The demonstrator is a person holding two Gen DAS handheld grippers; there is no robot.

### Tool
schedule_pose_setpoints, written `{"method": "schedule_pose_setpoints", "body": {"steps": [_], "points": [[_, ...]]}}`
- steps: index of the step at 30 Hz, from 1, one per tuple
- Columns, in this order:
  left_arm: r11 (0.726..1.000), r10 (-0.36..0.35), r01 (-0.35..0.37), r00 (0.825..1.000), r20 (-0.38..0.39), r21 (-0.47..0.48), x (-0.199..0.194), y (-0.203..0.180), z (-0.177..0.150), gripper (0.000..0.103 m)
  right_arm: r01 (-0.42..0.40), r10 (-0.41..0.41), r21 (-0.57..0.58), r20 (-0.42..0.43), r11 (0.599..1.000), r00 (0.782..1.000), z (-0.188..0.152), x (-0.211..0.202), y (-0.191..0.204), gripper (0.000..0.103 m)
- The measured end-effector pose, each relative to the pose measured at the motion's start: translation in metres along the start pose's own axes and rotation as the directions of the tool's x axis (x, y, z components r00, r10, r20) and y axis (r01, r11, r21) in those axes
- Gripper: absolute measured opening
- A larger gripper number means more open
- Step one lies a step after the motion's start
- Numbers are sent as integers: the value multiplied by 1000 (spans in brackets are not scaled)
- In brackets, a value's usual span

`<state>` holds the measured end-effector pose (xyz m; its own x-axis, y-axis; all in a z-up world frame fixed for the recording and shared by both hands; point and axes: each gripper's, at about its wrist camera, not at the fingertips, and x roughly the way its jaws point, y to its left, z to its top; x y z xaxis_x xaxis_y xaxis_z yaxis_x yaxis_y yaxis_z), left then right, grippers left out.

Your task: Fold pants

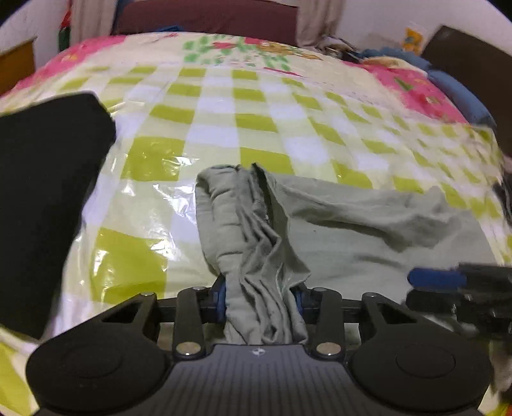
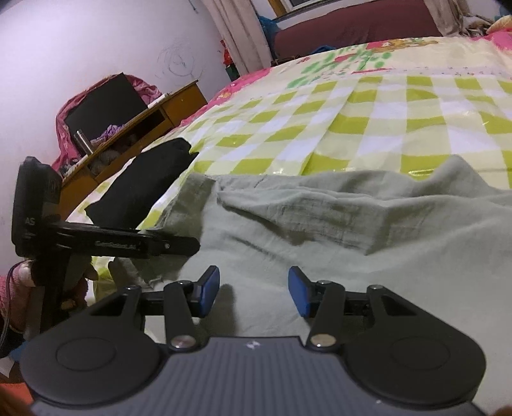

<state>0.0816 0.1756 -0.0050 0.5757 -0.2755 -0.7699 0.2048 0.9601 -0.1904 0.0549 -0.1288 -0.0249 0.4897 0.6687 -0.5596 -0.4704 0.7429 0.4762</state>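
L wrist view shows what the R view doesn't: the left gripper (image 1: 260, 299) clamped on a bunched ridge of the grey-green pants (image 1: 352, 243), cloth gathered thick btwn the blue pads (image 1: 220, 292) and trailing back over the gripper body. From the clamp the bunch runs fwd as a rolled fold, then the rest of the pants spreads flat to the right of it. Far bed end, maroon headboard (image 1: 208, 16) and a blue pillow (image 1: 457, 92) also only seen here.

R wrist view adds the side of the room: wooden shelf unit (image 2: 144, 128) by the wall, pink bag (image 2: 105, 92) w/ a black box, and the left gripper's body (image 2: 108, 243) seen side-on, just left of the pants' edge.

Right gripper (image 2: 254, 292) has jaws spread wide, nothing btwn them, hovering low over flat pants cloth (image 2: 352, 230); whether pads touch the cloth can't be told. In the L view it shows blurred at the pants' right side (image 1: 448, 281).

Room: beyond the pants the checkered bedsheet (image 1: 256, 105) lies bare to the headboard. Left of the pants sits a black folded garment (image 1: 44, 192), near but apart from them. Pants' far edge is rumpled, raised in ridges.
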Motion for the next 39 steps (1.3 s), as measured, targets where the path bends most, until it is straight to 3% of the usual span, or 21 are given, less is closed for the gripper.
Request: {"method": "schedule_pose_setpoints", "body": {"steps": [2,4,6,8,11,16,19,22,23,25,28,36,39], "points": [[999,17,-17,1000,-3,40,-2,-12,3,44,0,-1,18,36,1000,999,5,-7,-4,49],[999,-17,17,1000,-11,44,-8,-19,3,42,13,-17,48,81,999,997,13,-16,-13,49],[998,-51,51,999,-16,39,-14,-23,2,40,96,-106,90,114,991,988,20,-18,-27,49],[998,-52,53,998,-20,35,-17,-27,0,40,183,-195,130,89,975,977,23,-8,-48,49],[998,-56,57,998,-20,22,-18,-34,5,39,130,-154,256,79,958,985,21,-14,-69,42],[987,-162,161,986,32,7,-39,-59,22,38,79,-108,250,106,965,988,23,-36,-67,46],[967,-254,254,965,61,12,-45,-88,33,37,-24,-12,381,91,924,996,21,-42,-81,46],[930,-367,366,927,70,35,-40,-126,43,37,-116,57,483,135,868,989,19,-60,-98,46],[913,-408,406,910,70,46,-36,-143,45,35,-134,58,507,162,851,985,17,-71,-105,44],[900,-435,430,897,84,70,-31,-168,51,35,-156,42,557,211,816,977,12,-96,-125,45],[858,-513,509,856,65,66,-13,-203,59,35,-197,22,640,270,743,963,-4,-126,-159,45],[854,-473,472,879,-49,218,27,-289,44,37,-151,-176,760,331,632,927,-41,-174,-209,45],[876,-410,412,910,-64,250,38,-306,33,41,-144,-214,772,342,619,915,-46,-180,-216,47]]}}
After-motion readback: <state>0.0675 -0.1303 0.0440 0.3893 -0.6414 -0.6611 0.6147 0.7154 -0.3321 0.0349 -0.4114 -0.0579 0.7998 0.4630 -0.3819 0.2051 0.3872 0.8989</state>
